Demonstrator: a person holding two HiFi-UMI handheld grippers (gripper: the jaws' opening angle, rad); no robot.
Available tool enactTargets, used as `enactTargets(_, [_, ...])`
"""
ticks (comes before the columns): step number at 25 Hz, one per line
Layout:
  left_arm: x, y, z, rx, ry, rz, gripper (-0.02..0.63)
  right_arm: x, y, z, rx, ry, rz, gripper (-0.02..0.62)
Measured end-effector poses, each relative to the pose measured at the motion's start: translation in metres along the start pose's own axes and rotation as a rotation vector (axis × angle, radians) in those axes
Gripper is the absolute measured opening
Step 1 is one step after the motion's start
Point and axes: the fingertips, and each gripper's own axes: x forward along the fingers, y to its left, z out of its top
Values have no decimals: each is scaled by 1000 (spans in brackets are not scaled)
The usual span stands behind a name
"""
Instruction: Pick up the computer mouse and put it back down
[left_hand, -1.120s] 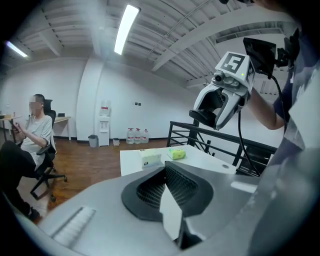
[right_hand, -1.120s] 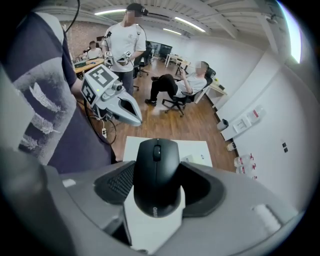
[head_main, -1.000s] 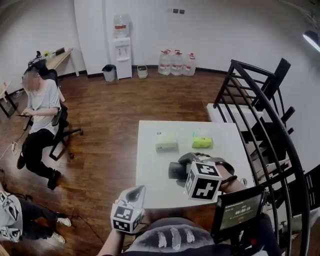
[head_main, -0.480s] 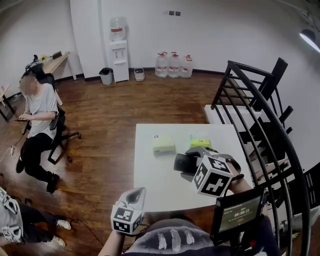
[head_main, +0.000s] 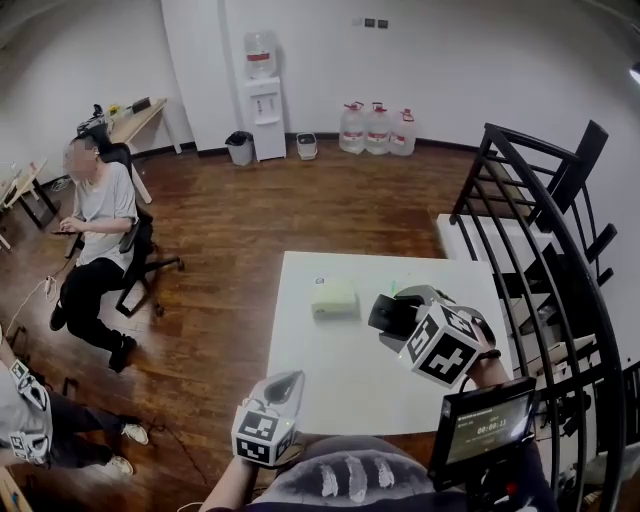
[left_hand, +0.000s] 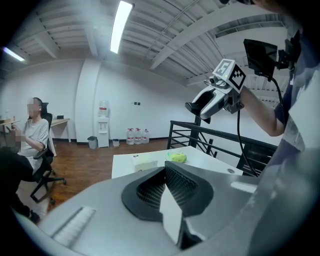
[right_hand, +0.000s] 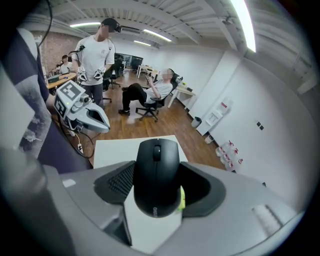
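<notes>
My right gripper (head_main: 393, 314) is clamped on the sides of the black computer mouse (right_hand: 156, 176), holding it off the white table (head_main: 330, 385). A second ago it hung over the table's middle. It has since swung toward the far right corner and now hides the green packet (left_hand: 176, 157) from the head view. My left gripper (head_main: 283, 384) sits at the near edge, jaws pressed together on nothing. Only the left gripper view shows the mouse well above the tabletop, with the packet beside the cream box (head_main: 334, 297). Only the right gripper view shows the mouse's wheel.
</notes>
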Motion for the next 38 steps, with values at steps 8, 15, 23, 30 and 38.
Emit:
enactTargets(8, [16,5,-5,-33,42,52,15,44,-23,-33,136,-1,40,290])
enactTargets(15, [17,13,-16,-53,64,89,15,76,-23,-37,112,24,93,290])
enactTargets(23, [20,32,-24,-80,78,88,15,130,-21,-49,255,77,135,291])
enactTargets(30, [18,51,-39,-93,99,76,15,184,-7,-74,368,156,166,290])
enactTargets(38, [13,72,-61,-110,119,67,15,243,0,-103,512,210,110,290])
